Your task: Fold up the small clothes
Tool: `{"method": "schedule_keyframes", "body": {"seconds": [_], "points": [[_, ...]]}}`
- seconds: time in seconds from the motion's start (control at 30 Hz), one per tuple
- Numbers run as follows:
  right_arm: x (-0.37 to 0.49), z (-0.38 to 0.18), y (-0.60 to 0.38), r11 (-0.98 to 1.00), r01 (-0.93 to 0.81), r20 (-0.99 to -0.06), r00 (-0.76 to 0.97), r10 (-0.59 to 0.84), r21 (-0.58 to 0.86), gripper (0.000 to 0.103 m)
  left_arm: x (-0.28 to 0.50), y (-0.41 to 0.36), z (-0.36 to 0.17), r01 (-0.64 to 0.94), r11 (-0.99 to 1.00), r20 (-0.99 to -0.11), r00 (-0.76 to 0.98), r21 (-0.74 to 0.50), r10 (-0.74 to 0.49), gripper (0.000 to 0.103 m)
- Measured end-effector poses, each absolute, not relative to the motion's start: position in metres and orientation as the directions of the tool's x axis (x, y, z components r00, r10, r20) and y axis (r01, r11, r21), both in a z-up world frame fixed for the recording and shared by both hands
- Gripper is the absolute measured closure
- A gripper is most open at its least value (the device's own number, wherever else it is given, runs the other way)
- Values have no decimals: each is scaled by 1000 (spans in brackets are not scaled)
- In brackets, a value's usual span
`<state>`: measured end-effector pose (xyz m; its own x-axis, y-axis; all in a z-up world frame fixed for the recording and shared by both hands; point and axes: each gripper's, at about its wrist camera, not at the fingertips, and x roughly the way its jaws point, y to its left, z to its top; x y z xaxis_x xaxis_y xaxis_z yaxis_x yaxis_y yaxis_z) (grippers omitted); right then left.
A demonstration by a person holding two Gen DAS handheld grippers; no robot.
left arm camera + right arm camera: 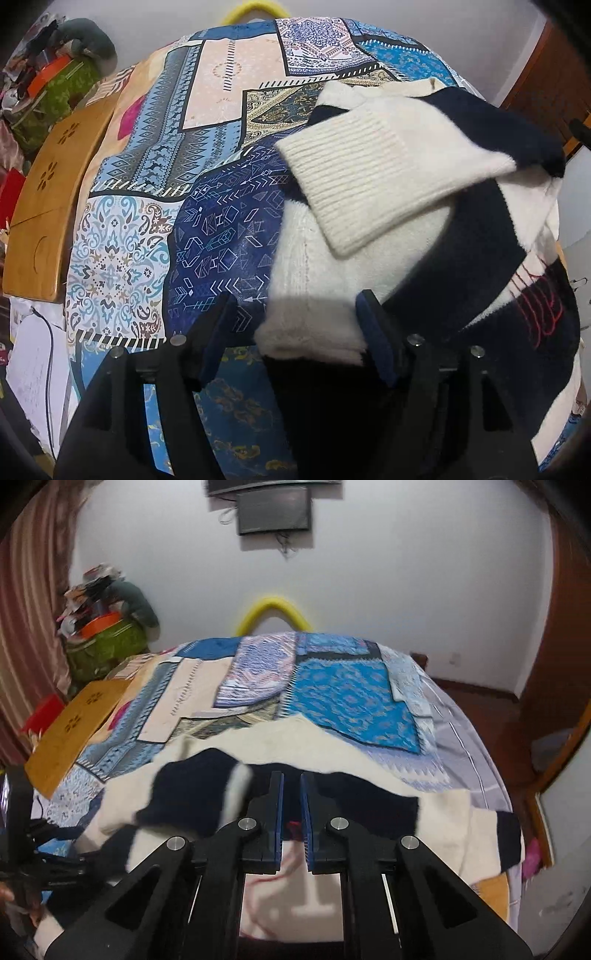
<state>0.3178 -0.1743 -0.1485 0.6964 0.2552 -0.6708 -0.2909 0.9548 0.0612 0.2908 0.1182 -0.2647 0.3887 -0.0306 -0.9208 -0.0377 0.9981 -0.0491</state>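
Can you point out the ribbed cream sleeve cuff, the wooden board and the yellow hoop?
ribbed cream sleeve cuff (pixel 373 177): left wrist view, middle of the ribbing.
wooden board (pixel 48 199): left wrist view, its bare top face.
yellow hoop (pixel 273 607): right wrist view, top of its arch.

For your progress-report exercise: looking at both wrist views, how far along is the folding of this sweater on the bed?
Done: one sleeve, with its ribbed cream cuff, already lies folded across the cream and navy sweater on the patterned bedspread.
In hand: nothing. The left hand-held gripper stands open over the sweater's edge; the right hand-held gripper is shut and empty above it.
Left: the body still lies spread wide and needs folding.
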Motion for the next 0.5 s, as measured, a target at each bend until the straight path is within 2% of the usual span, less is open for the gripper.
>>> {"method": "schedule_keyframes", "body": {"seconds": [0.17,0.2,0.27,0.33,0.43,0.5], "points": [[317,-158,-200,929,-350,-729,605,320,118,93,290,118,-263,-39,998,-921,389,-48,-29,35],[312,-158,-199,922,-366,-730,594,338,129,89,290,118,-263,-40,998,-921,389,-50,-31,35],[303,-156,-194,902,-410,-725,580,372,135,73,290,119,-263,-43,997,-922,386,-57,-36,35],[295,-153,-182,884,-454,-711,585,389,109,48,290,121,-261,-49,997,-922,384,-66,-42,36],[286,-149,-161,852,-520,-691,595,411,59,38,290,126,-254,-60,996,-918,393,-72,-43,36],[285,-150,-147,834,-550,-695,589,412,28,38,288,130,-247,-65,996,-910,414,-59,-27,36]]}}
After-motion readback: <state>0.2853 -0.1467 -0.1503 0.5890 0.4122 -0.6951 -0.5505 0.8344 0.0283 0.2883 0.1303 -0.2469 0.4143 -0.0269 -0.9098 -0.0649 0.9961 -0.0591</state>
